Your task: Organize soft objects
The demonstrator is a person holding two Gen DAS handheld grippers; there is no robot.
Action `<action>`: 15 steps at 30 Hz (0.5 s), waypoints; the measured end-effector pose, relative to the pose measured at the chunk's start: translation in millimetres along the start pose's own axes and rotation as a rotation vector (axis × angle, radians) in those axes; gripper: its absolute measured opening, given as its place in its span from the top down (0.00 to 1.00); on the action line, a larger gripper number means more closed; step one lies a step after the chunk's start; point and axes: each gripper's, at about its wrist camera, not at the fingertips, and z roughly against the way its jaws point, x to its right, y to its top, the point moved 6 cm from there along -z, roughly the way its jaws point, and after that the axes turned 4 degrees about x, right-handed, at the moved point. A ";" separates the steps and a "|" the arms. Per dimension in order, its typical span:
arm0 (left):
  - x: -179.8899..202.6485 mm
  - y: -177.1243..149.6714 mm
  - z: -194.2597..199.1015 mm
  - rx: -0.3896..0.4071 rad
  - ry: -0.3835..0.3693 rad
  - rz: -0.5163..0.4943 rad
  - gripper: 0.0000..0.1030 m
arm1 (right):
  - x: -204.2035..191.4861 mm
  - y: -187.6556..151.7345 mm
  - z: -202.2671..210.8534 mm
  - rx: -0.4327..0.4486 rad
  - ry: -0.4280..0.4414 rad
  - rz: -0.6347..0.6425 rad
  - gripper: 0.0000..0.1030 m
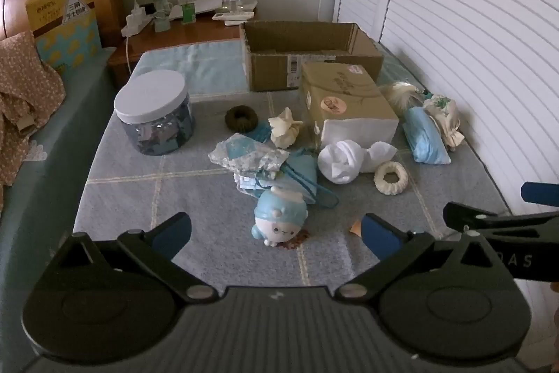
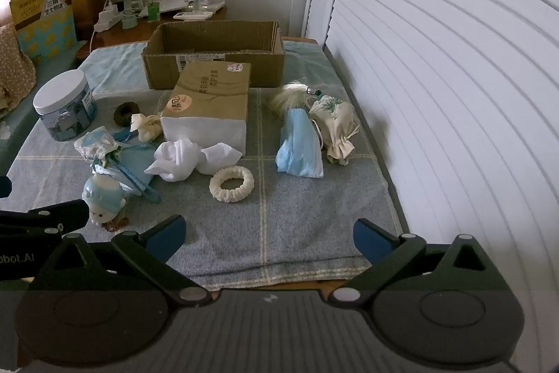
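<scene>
Both my grippers, left (image 1: 276, 235) and right (image 2: 268, 238), gape wide, empty. Soft items lie heaped on the cloth (image 2: 297, 226): doll (image 1: 279, 219), socks (image 2: 181, 159), scrunchie (image 2: 231, 183), mask (image 2: 298, 145). A tissue pack (image 2: 209, 100) stands before the carton (image 2: 216, 55).

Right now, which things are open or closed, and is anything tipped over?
Cardboard box: open, looks empty.
Jar: upright, lid on.
Tissue pack: lying flat, closed.
Toy: tipped over, head toward the camera.
White scrunchie: flat on the blanket.
Pouch: lying on its side, drawn shut.
Left hand-held gripper: open, holding nothing.
Right hand-held gripper: open, holding nothing.
</scene>
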 end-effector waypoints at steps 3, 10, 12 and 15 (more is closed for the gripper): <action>0.3 -0.4 -0.3 -0.005 -0.001 0.001 0.01 | -0.1 0.3 0.1 0.002 -0.003 0.003 0.00; -1.2 1.8 1.3 -0.002 -0.001 0.004 0.01 | -0.1 0.5 0.5 0.008 0.000 0.000 0.00; -1.8 2.4 1.0 -0.002 -0.001 0.003 0.01 | 0.4 0.1 0.1 0.007 -0.001 0.000 0.00; -2.6 3.5 0.2 -0.001 0.000 0.003 0.01 | -0.6 2.1 1.0 0.007 0.001 -0.001 0.00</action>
